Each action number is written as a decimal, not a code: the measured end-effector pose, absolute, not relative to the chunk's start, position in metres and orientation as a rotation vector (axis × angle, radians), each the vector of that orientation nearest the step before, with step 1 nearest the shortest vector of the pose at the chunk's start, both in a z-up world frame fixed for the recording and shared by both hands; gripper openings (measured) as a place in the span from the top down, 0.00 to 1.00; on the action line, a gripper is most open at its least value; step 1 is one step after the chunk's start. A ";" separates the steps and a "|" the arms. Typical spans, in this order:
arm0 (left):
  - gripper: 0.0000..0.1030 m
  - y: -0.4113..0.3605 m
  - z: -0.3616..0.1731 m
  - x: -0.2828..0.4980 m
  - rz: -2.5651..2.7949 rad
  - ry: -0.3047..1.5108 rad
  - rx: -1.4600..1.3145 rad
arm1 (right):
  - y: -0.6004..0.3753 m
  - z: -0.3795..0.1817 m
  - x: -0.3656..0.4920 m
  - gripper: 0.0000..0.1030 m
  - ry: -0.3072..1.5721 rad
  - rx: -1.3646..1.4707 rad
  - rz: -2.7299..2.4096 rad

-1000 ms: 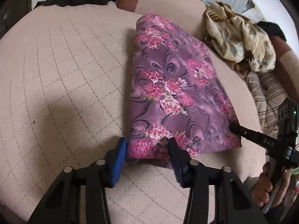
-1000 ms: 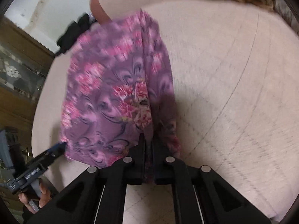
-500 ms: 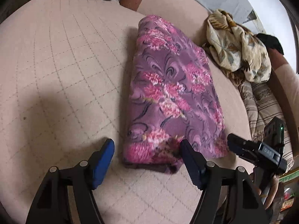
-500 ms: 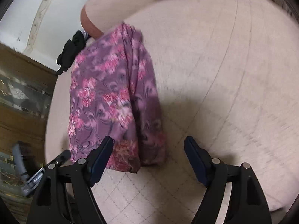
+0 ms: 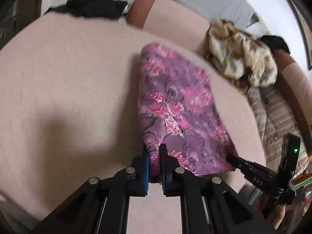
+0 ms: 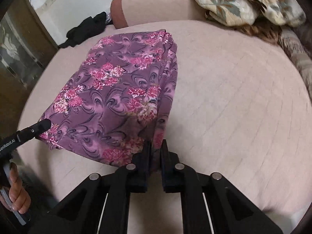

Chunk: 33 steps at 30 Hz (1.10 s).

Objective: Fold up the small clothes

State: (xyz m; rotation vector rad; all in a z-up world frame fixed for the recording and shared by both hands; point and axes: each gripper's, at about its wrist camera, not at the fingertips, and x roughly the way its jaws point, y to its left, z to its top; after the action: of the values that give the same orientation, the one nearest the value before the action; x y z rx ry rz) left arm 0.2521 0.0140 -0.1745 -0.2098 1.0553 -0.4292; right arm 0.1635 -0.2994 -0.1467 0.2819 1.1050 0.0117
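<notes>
A purple garment with pink flowers (image 5: 175, 105) lies folded lengthwise on the beige cushion (image 5: 68, 78); it also shows in the right wrist view (image 6: 120, 89). My left gripper (image 5: 155, 154) is shut on the garment's near left corner. My right gripper (image 6: 156, 146) is shut on its near right corner. Each gripper shows in the other's view at the opposite corner: the right one (image 5: 232, 159), the left one (image 6: 45, 124).
A crumpled cream floral cloth (image 5: 243, 58) lies at the back right by striped fabric (image 5: 276, 120). A black garment (image 5: 93, 9) lies at the far left edge of the cushion (image 6: 234, 97). The sofa back (image 6: 156, 5) rises behind.
Both grippers were open around the near corners half a second ago. Both have now closed on the garment's near edge.
</notes>
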 end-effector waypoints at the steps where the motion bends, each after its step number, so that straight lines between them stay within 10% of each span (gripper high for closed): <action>1: 0.92 0.015 -0.192 0.249 -0.404 1.089 -0.186 | -0.298 -0.158 0.164 0.91 1.132 0.292 0.015; 33: 0.63 -0.016 -0.208 0.206 -0.225 0.930 0.098 | -0.301 -0.169 0.162 0.74 1.114 0.342 -0.004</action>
State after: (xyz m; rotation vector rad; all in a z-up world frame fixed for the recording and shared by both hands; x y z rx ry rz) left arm 0.2061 -0.0159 -0.2076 0.0982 0.9303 -0.2254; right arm 0.1624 -0.3009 -0.1689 0.3421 1.1139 -0.0035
